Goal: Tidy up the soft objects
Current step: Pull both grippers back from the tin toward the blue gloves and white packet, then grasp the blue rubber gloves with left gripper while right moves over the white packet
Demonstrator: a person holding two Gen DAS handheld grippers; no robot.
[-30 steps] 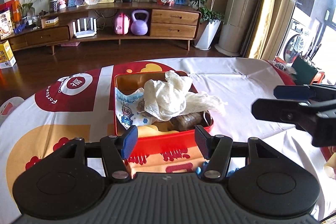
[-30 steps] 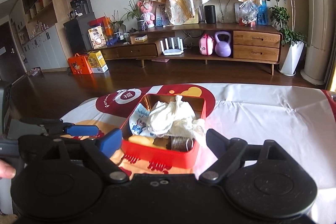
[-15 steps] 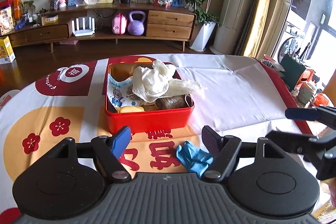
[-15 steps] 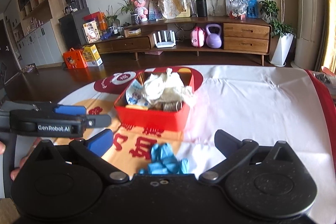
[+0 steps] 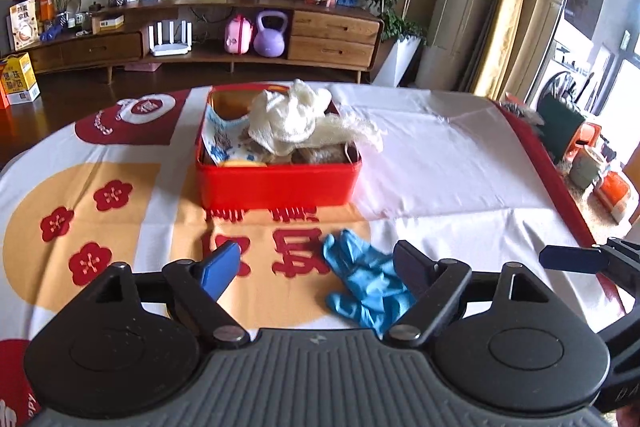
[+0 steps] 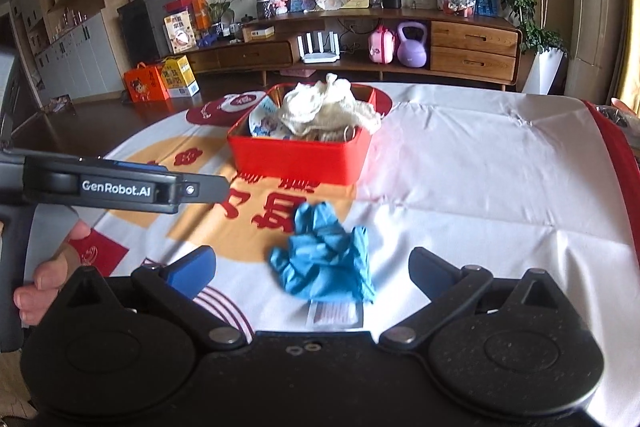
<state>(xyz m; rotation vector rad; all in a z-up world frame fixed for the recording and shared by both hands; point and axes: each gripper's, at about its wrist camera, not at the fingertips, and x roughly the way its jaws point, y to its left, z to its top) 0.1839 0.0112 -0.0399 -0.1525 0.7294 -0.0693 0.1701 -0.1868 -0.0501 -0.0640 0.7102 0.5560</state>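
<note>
One blue glove (image 6: 320, 255) lies crumpled on the worktop (image 6: 480, 187), low in the centre of the right wrist view, well short of the red tin (image 6: 298, 157) already heaped with a white cloth (image 6: 320, 107). Right tongs (image 6: 310, 273) stand wide apart with the glove lying between the fingers, untouched. Left tongs (image 5: 318, 267) have just been opening; the glove sits against their right finger, unclamped. Thin, limp and light, it will likely sag and slip. Pinching the bunched middle folds looks a surer hold than a loose finger.
</note>
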